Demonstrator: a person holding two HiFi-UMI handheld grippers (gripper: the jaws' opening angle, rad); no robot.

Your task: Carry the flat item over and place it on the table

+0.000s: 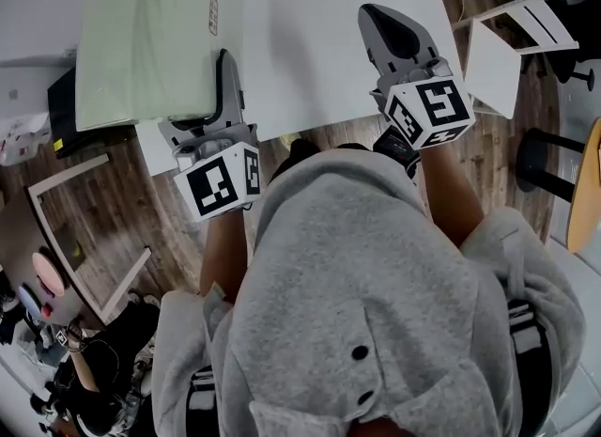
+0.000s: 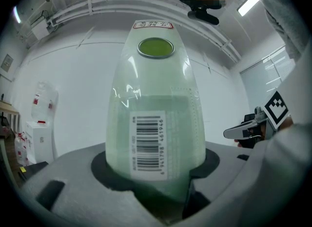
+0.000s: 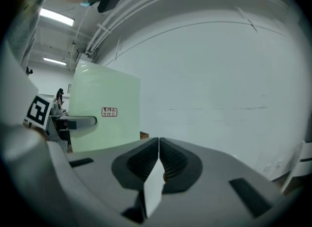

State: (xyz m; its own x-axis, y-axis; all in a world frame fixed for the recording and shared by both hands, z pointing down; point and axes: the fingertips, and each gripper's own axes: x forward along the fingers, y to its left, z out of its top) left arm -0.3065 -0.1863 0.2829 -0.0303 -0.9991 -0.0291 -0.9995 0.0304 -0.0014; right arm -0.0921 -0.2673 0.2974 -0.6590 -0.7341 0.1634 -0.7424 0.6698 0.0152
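Note:
The flat item is a pale green pack (image 1: 150,40) in clear wrap with a small red-print label, held level over the left end of the white table (image 1: 319,50). My left gripper (image 1: 223,69) is shut on the pack's near right edge. In the left gripper view the pack (image 2: 156,118) stands between the jaws, barcode label facing the camera. My right gripper (image 1: 380,17) is shut and hangs above the table, to the right of the pack and apart from it. In the right gripper view its jaws (image 3: 159,140) meet, and the pack (image 3: 105,109) and left gripper (image 3: 80,121) show at left.
A white chair (image 1: 507,50) and a black stool (image 1: 540,153) stand to the right of the table on the wood floor. A black box (image 1: 61,111) sits under the pack's left edge. A white frame (image 1: 84,228) lies on the floor at left, with a person (image 1: 84,369) beyond it.

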